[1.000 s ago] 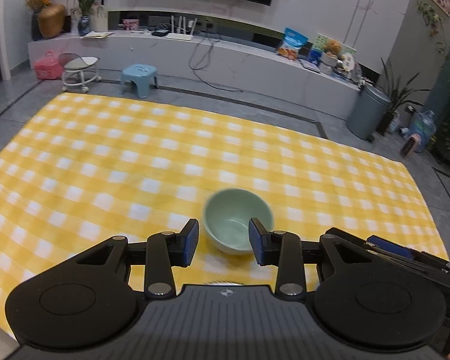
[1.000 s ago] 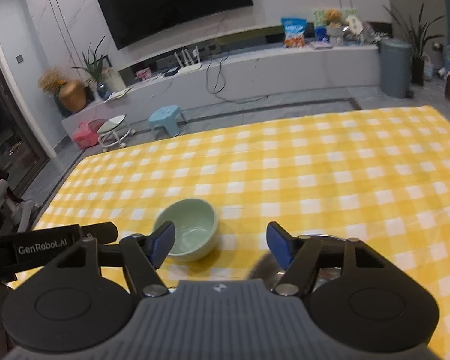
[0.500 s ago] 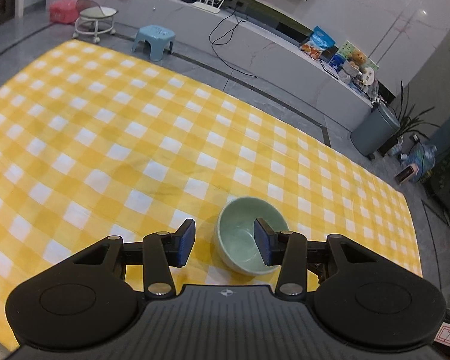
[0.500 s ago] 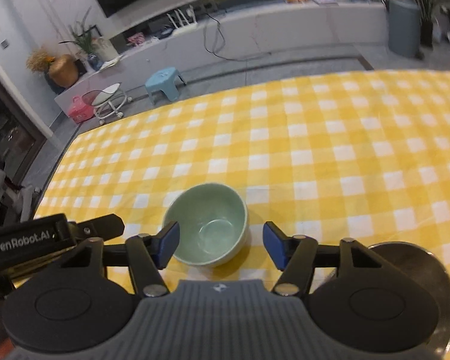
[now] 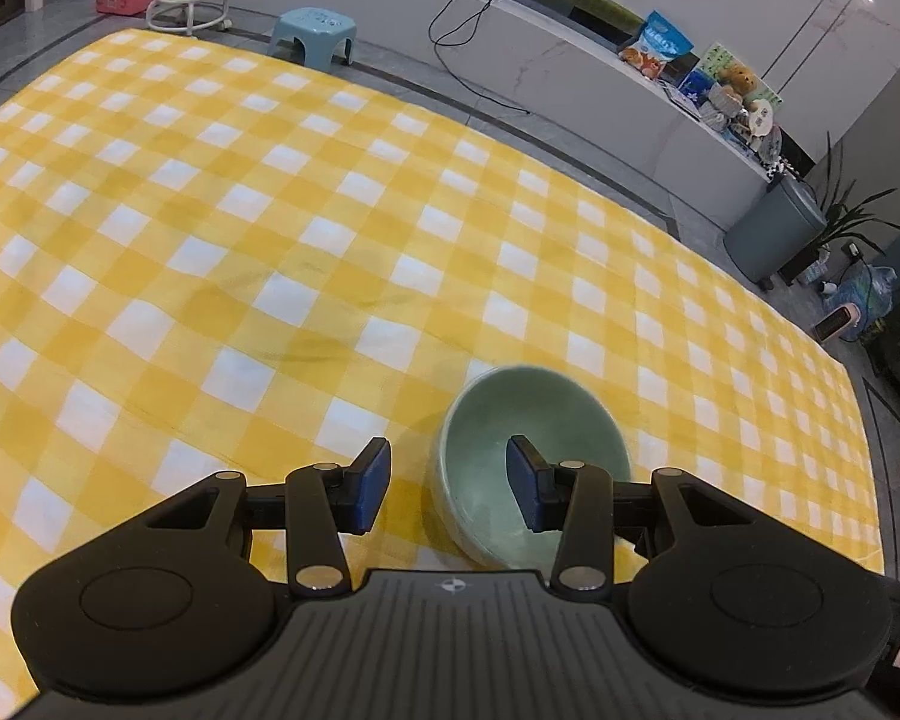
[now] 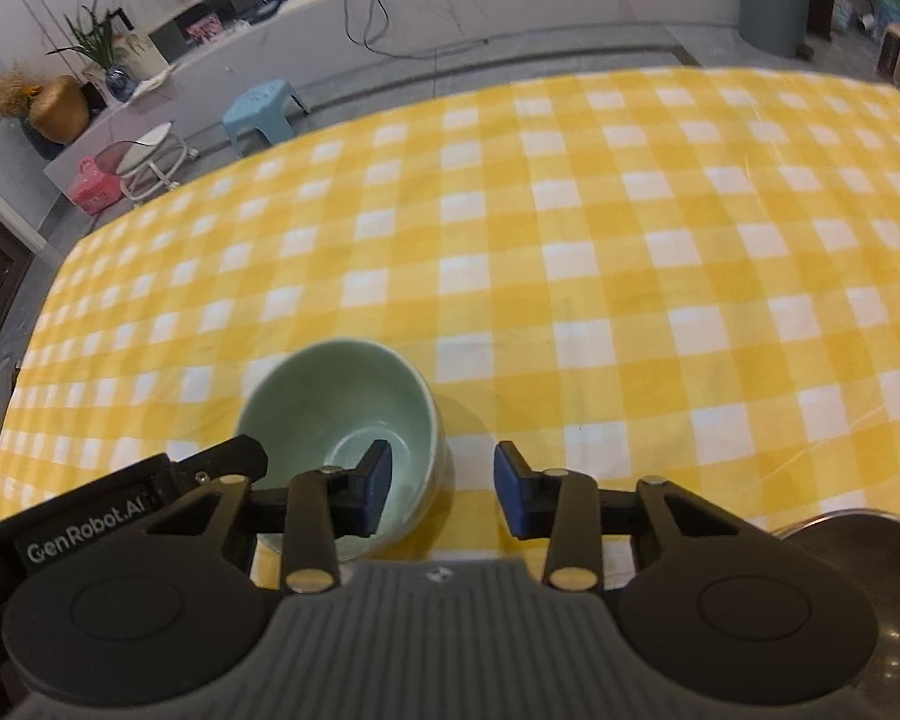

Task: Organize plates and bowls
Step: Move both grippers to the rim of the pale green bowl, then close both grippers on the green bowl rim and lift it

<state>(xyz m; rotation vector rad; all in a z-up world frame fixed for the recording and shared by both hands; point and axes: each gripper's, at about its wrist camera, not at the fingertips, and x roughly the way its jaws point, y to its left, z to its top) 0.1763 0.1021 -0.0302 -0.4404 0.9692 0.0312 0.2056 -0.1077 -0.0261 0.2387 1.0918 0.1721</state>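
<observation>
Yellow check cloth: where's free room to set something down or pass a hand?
Free: all the cloth beyond and left of the green bowl, to its far edge by the blue stool; also the stretch right of the bowl. Crowded: the near edge, where both grippers straddle the bowl's rim and a metal dish sits at near right.

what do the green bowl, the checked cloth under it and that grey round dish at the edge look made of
Green bowl: probably glazed ceramic; smooth pale green surface, thick rim, soft sheen inside.
Checked cloth: woven fabric, matte; yellow and white checks with slight wrinkles and ripples.
Grey round dish: likely metal, perhaps stainless steel; dull grey surface with a bright thin rim. Mostly hidden, so uncertain.
</observation>
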